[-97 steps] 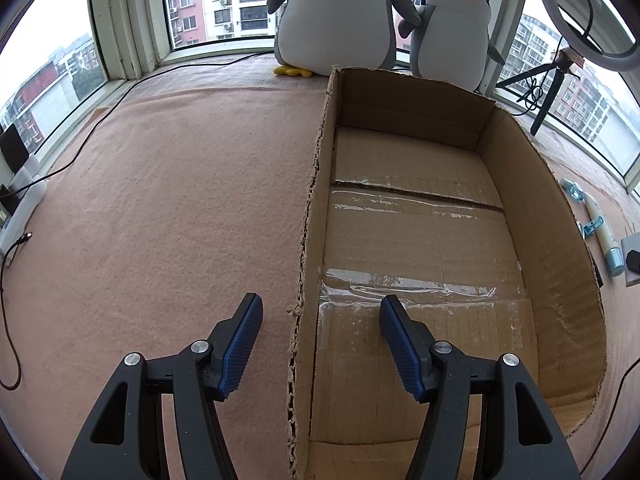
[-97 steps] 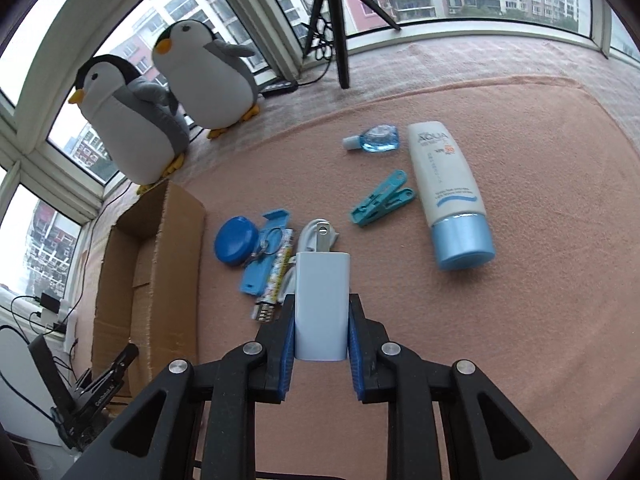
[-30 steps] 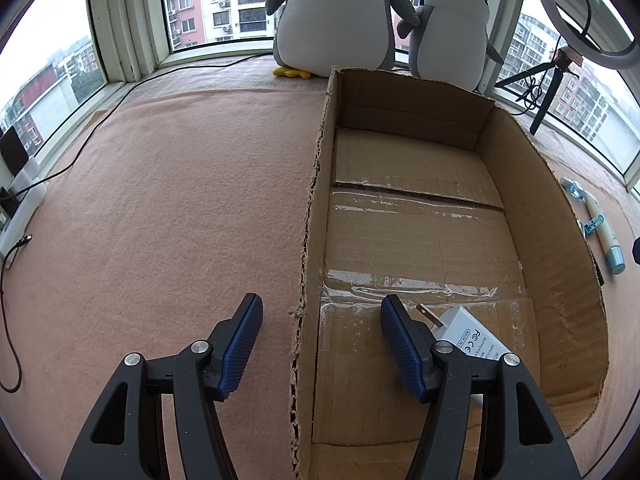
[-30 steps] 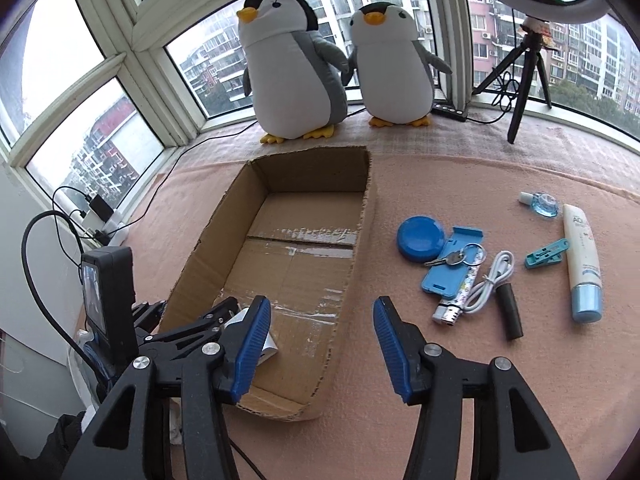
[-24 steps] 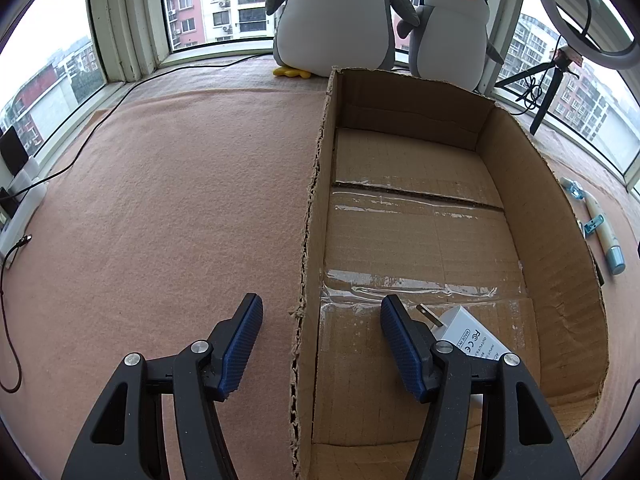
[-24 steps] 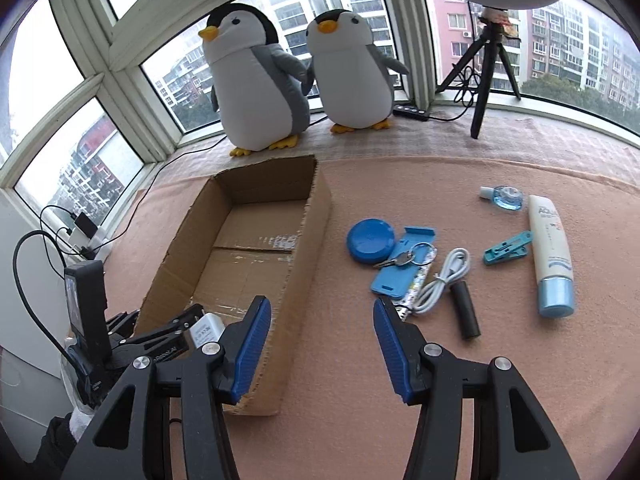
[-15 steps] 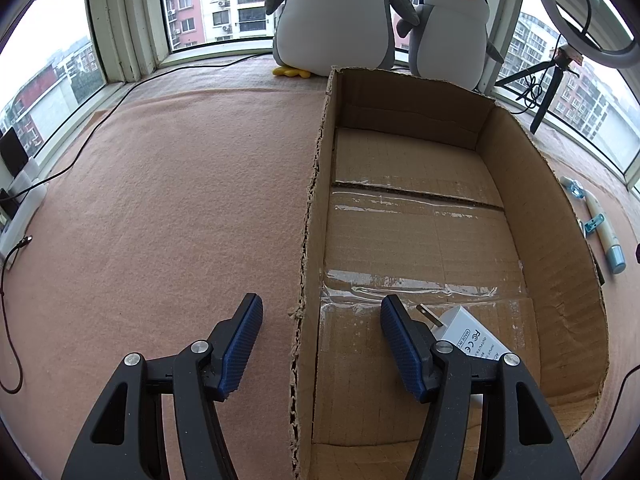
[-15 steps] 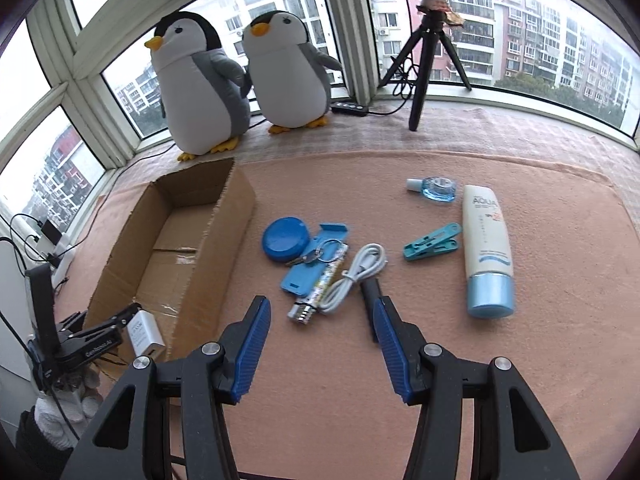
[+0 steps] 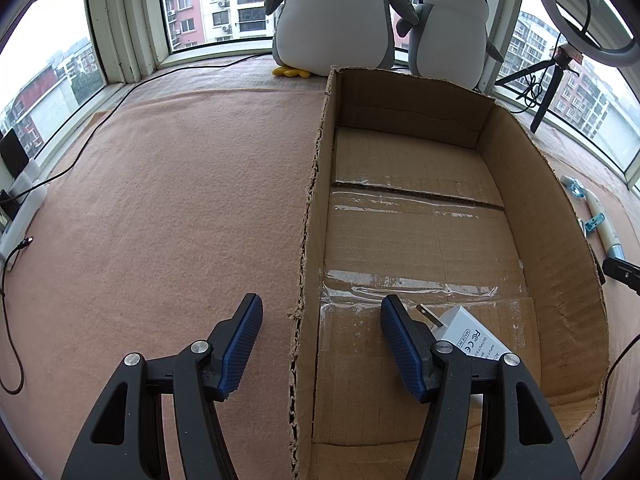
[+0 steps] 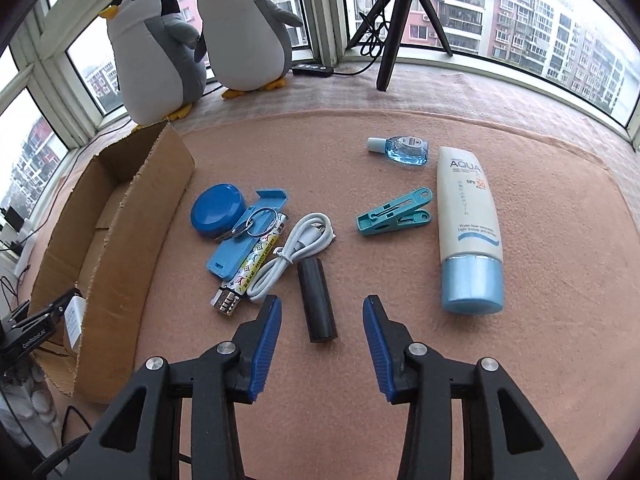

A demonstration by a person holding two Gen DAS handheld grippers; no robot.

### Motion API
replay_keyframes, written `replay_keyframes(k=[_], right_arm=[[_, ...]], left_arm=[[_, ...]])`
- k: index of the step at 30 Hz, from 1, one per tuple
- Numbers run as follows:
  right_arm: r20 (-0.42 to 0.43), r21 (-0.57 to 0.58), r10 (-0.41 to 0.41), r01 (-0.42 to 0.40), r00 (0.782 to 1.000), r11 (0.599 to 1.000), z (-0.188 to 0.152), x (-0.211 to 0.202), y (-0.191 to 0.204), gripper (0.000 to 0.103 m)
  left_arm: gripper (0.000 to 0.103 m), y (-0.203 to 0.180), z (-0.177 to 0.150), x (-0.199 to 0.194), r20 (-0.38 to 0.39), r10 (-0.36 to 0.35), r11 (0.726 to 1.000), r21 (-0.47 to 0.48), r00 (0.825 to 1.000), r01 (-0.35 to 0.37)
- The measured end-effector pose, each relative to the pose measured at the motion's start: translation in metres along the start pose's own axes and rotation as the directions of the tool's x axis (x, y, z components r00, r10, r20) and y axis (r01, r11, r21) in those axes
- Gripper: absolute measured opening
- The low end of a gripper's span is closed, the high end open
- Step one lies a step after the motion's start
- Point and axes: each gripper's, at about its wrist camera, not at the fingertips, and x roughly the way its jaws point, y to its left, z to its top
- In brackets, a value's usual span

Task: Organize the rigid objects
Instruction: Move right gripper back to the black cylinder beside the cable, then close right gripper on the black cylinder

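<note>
Black cylinder lies on the mat just ahead of the right gripper, whose jaws are spread wide and empty, one either side of its near end. Looks like the pick step for the next item: one thing boxed, the rest not yet.

Next move, as I read it: lower, centre the jaws across the cylinder's width, close. It's round, so it may roll; it sits just right of the white USB cable, so the left finger risks snagging that.

Beyond the cylinder: patterned lighter, blue flat holder with key ring, blue round case, teal clothes peg, sunscreen tube, small blue bottle farthest.

Cardboard box sits left of the cylinder, well apart. White plug adapter lies on its floor at the near end. Left gripper is parked open and empty, straddling the box's near left wall.
</note>
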Motion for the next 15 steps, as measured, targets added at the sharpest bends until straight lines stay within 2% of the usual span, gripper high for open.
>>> replay_keyframes(k=[15], right_arm=[[-0.055, -0.054, -0.047, 0.044, 0.997, 0.998, 0.007, 0.027, 0.011, 0.022]], left_arm=[[0.066, 0.0, -0.001, 0.0, 0.0, -0.003, 1.0, -0.007, 1.0, 0.003]])
